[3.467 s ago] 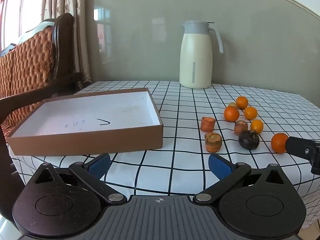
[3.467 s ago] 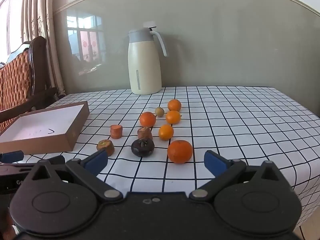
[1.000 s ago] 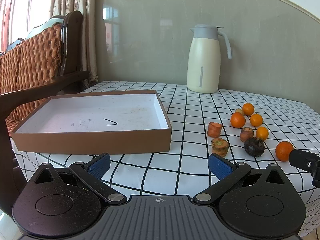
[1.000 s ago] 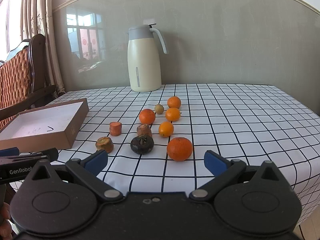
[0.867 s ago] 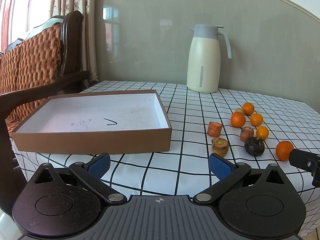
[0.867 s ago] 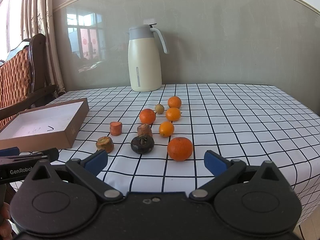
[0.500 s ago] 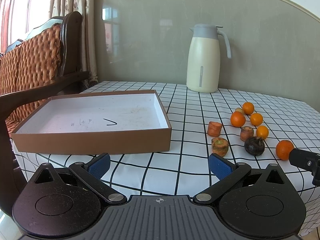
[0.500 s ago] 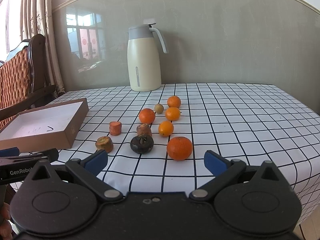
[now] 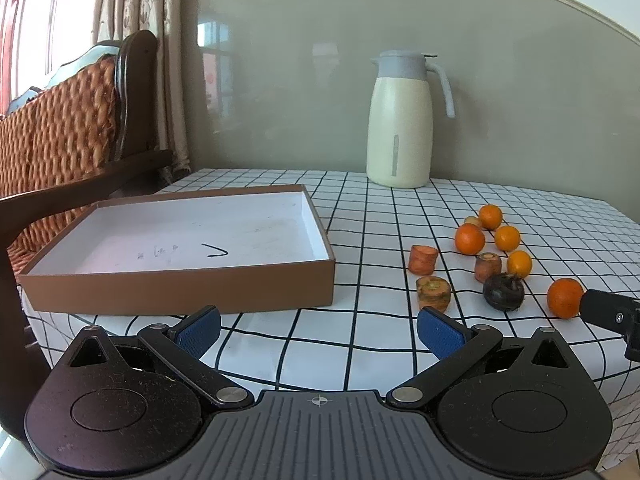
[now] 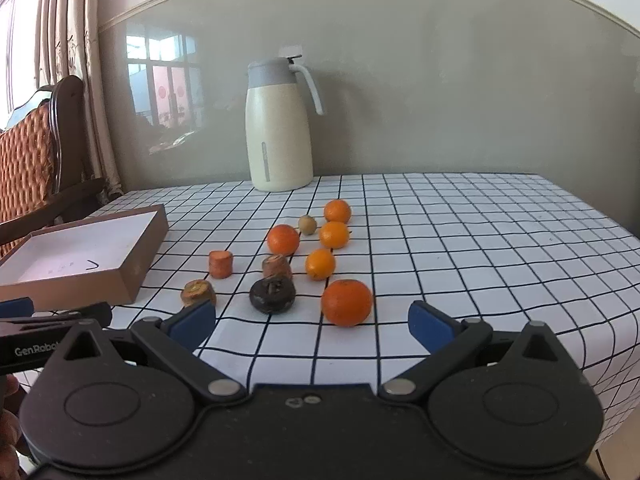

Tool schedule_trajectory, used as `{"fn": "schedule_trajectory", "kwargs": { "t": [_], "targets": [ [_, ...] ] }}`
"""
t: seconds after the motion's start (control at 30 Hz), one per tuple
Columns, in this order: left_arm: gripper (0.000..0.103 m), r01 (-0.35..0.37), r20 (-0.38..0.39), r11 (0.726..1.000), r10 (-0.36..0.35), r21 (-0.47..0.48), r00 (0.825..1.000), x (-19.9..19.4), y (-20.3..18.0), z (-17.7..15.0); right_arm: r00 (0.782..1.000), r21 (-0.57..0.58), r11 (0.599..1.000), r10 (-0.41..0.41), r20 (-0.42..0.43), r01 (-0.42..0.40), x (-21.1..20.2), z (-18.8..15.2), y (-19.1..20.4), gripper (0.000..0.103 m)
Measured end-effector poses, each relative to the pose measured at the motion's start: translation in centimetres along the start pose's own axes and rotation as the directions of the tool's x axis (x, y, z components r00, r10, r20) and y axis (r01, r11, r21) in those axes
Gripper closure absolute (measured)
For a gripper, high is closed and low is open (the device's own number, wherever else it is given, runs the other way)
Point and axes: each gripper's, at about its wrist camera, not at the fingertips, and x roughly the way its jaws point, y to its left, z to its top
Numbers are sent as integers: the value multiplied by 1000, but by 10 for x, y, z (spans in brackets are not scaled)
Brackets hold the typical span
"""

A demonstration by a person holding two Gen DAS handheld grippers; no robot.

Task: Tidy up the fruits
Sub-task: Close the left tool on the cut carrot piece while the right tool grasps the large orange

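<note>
Several oranges lie on the checkered table; the nearest large orange (image 10: 346, 302) sits just ahead of my open, empty right gripper (image 10: 312, 326). A dark round fruit (image 10: 273, 295), three carrot chunks (image 10: 220, 264) and a small tan fruit (image 10: 307, 223) lie beside them. An empty brown box with a white inside (image 9: 120, 292) stands at the left. My left gripper (image 9: 319, 330) is open and empty at the table's front edge, right of the box's near corner. The same fruits show at the right of the left wrist view, with the large orange (image 9: 564, 298) next to a right gripper finger (image 9: 608, 310).
A cream thermos jug (image 10: 279, 128) stands at the back of the table by the grey wall. A wooden chair with woven cushion (image 9: 60, 128) stands left of the table. The table's front edge runs just ahead of both grippers.
Over 3.5 s the left gripper shifted slightly left and back, so the box looms larger. In the last second nothing has visibly moved.
</note>
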Motion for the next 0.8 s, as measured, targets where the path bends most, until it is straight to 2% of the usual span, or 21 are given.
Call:
{"fn": "schedule_trajectory", "kwargs": {
  "t": [0.27,0.47,0.63,0.73,0.8],
  "targets": [
    [0,53,7,998,-53,15,999,0,-5,-1,999,29,999,-22,29,22,-2,0,-10,6],
    [0,83,12,995,-84,60,996,1,-16,-3,999,17,999,-46,13,45,3,0,-14,6],
    [0,101,12,992,-102,79,995,6,-26,1,999,65,997,-37,4,37,7,3,-22,7],
    [0,106,6,992,-107,70,994,13,-29,3,999,63,997,-44,-4,44,12,4,-24,13],
    [0,104,5,992,-105,78,994,17,-33,6,999,66,997,-46,-24,47,19,5,-26,22]
  ]
}}
